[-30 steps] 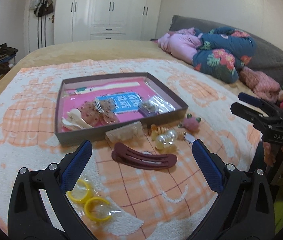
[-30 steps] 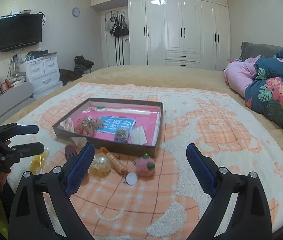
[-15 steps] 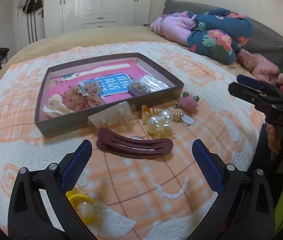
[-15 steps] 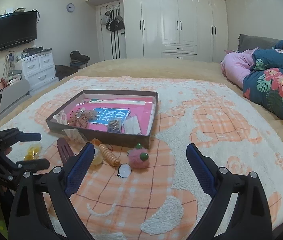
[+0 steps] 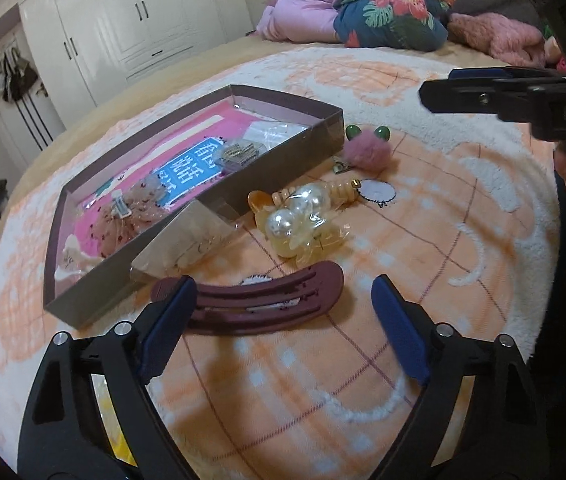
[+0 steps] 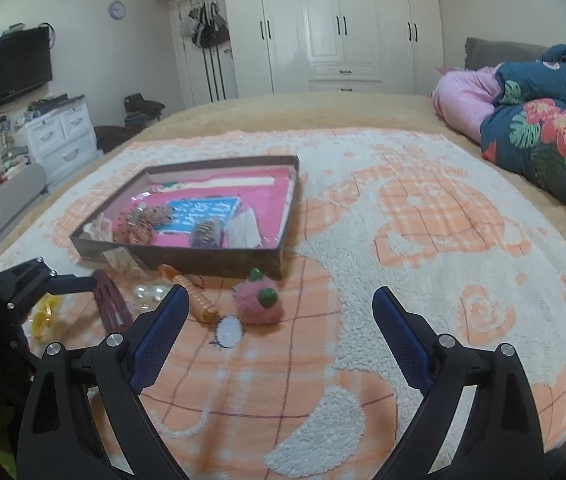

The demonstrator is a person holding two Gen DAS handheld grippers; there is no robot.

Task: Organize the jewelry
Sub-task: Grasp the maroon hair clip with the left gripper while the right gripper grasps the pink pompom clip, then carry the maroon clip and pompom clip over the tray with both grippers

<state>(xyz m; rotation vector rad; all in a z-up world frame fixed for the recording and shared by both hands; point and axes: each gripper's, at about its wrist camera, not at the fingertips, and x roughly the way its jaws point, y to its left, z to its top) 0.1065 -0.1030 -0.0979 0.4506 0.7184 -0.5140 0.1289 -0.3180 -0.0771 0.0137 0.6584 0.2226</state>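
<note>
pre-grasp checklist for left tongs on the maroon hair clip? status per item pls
1. Left tongs open, nothing held: ok.
2. Maroon hair clip between the left fingers: not ok, its left end sits behind the left finger; right finger stands clear.
3. Clip free of neighbours: ok, the pearl clip and plastic packet lie apart from it.
4. Right tongs open and away from the clip: ok.
5. Free space in the box: cannot tell, the floor is mostly covered.
6. Height above the blanket: cannot tell.
</note>
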